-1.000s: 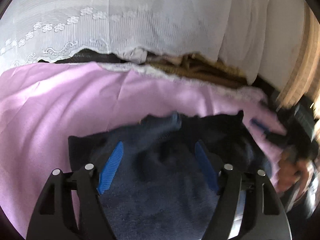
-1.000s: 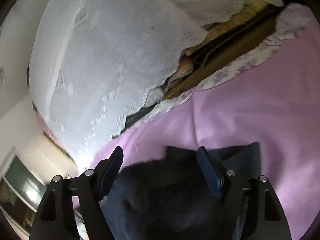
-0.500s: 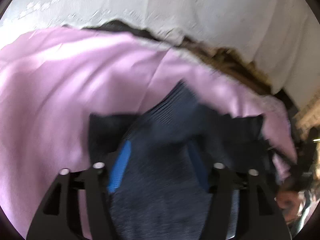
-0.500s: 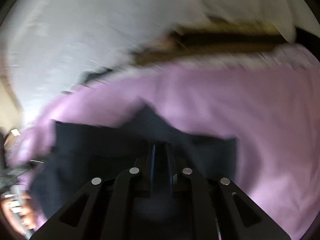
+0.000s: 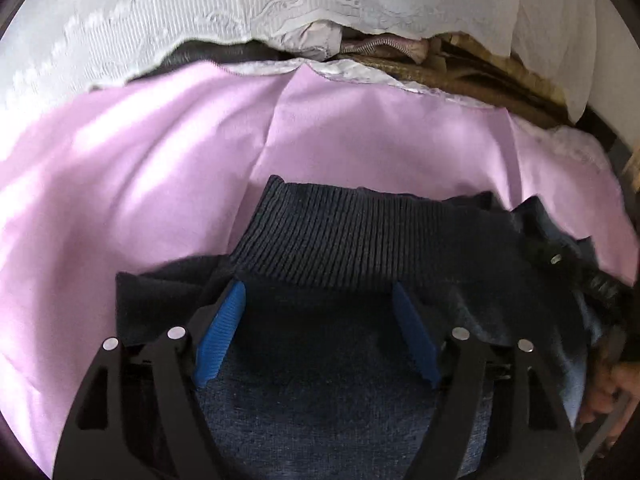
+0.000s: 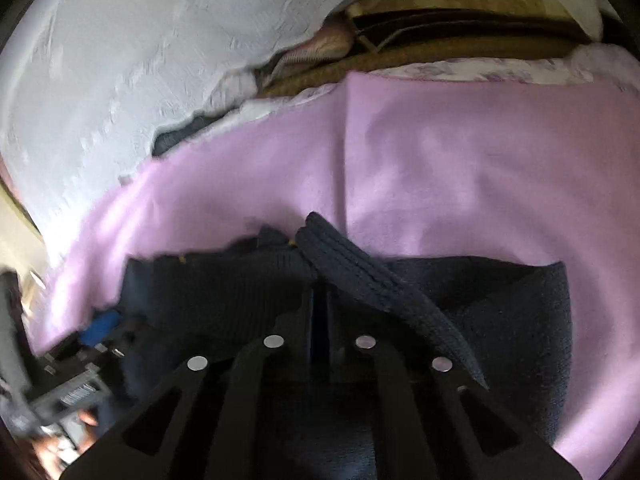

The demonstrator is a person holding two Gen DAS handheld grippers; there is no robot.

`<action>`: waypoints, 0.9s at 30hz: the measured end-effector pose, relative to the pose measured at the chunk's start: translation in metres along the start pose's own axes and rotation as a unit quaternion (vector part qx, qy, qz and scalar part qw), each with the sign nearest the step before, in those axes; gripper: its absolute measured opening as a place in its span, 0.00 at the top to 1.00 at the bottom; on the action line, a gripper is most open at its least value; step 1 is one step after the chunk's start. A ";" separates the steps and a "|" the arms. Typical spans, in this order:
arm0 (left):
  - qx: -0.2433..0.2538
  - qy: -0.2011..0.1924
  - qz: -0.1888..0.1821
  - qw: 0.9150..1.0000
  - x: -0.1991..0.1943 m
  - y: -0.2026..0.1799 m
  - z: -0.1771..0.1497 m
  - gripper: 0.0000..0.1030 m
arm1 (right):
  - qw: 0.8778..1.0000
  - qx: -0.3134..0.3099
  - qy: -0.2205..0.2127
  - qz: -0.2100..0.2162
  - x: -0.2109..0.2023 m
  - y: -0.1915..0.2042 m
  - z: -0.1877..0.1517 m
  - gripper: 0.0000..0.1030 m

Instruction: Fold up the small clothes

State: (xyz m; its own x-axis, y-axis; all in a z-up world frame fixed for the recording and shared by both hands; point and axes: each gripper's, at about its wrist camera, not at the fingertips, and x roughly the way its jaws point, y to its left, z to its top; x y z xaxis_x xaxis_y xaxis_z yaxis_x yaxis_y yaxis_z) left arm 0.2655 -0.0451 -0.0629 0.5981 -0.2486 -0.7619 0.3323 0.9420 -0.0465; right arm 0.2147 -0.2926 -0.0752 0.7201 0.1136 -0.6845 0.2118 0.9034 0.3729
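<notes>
Here a dark navy knitted garment [image 5: 344, 392] is seen lying on a pink cloth [image 5: 132, 184] that covers the surface below. In the left wrist view the left gripper [image 5: 320, 300] is held over the garment with its blue pads [image 5: 219, 334] spread wide; its jaws have just been opening a little further. The knit lies beneath and between them, but no pressing of the pads on it can be made out. A ribbed band [image 5: 360, 240] of the garment is folded across just beyond the fingertips.

In the right wrist view the right gripper [image 6: 320, 300] is shown with its jaws pressed together, and the ribbed edge [image 6: 380, 284] of the navy garment is draped over and beside the closed fingers; fabric appears to be pinched between them, though the contact itself is hidden in shadow. The other gripper's blue pad [image 6: 98, 326] is glimpsed at the left edge. White lace fabric [image 5: 200, 12] hangs beyond the pink cloth.
</notes>
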 end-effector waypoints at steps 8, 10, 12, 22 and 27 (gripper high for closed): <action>0.035 -0.051 -0.042 0.997 -0.055 -0.004 -0.037 0.29 | 0.992 -0.109 -0.050 0.031 -0.064 0.054 -0.043 0.93; 0.057 -0.036 -0.030 0.997 -0.054 -0.012 -0.048 0.28 | 0.988 -0.150 -0.044 0.019 -0.067 0.072 -0.058 0.93; 0.067 -0.021 -0.004 0.998 -0.047 -0.015 -0.053 0.19 | 0.983 -0.181 -0.006 -0.018 -0.057 0.081 -0.075 0.87; -0.011 -0.063 -0.035 0.997 -0.069 0.013 -0.028 0.16 | 0.990 -0.128 -0.060 0.002 -0.077 0.061 -0.045 0.85; -0.032 -0.045 -0.030 0.998 -0.040 0.016 0.004 0.16 | 0.999 -0.018 -0.041 0.017 -0.048 0.017 -0.001 0.85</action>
State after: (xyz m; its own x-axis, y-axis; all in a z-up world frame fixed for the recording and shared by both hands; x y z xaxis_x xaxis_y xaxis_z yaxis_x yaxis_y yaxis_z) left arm 0.2497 -0.0212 -0.0309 0.6427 -0.3220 -0.6951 0.3238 0.9365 -0.1345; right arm 0.1833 -0.2821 -0.0359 0.7786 0.1123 -0.6174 0.1625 0.9142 0.3713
